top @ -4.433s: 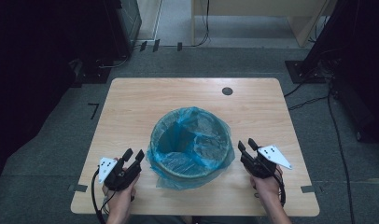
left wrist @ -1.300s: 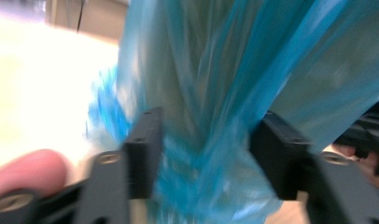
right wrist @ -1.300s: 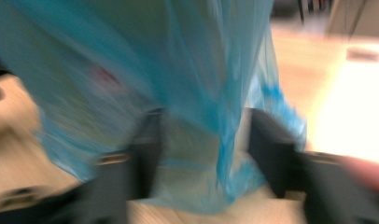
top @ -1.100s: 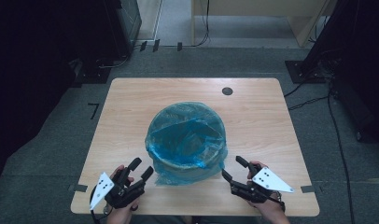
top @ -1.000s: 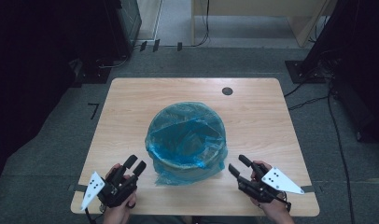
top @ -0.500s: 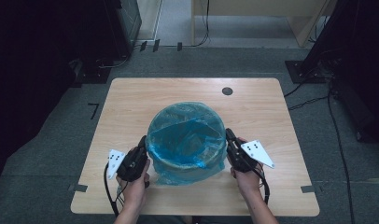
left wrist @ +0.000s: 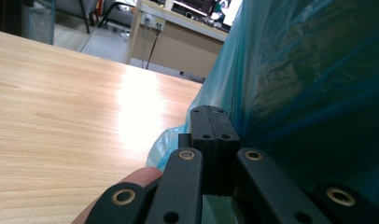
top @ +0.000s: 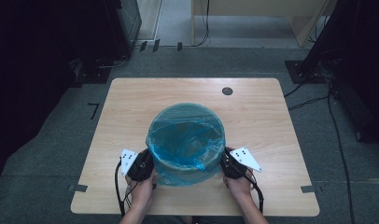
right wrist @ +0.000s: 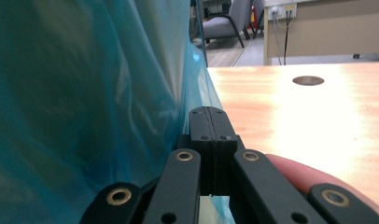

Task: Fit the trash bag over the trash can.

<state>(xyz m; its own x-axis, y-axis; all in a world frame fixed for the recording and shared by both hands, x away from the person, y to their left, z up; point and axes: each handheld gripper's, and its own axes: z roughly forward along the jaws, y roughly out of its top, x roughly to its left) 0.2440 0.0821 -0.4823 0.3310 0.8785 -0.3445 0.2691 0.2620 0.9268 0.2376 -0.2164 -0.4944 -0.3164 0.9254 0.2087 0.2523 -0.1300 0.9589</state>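
Observation:
A round bin lined with a blue plastic bag [top: 185,140] stands on the wooden table [top: 131,102], nearer the front edge. My left gripper [top: 149,161] rests against the bin's lower left side. In the left gripper view its jaws [left wrist: 214,112] have just closed flat together, with the blue bag [left wrist: 309,84] right beside them. My right gripper [top: 223,161] rests against the bin's lower right side. Its jaws [right wrist: 210,112] have also just closed pad to pad next to the bag [right wrist: 75,93]. I see nothing between either pair of pads.
A round cable hole [top: 227,91] sits in the table's far right part, also seen as a cable hole [right wrist: 308,80] in the right gripper view. Bare wood lies left, right and behind the bin. Dark equipment and cables stand on the floor around the table.
Both grippers moved from near the table's front edge inward to the bin's two sides. Their jaws, open a second ago, are now closed together.

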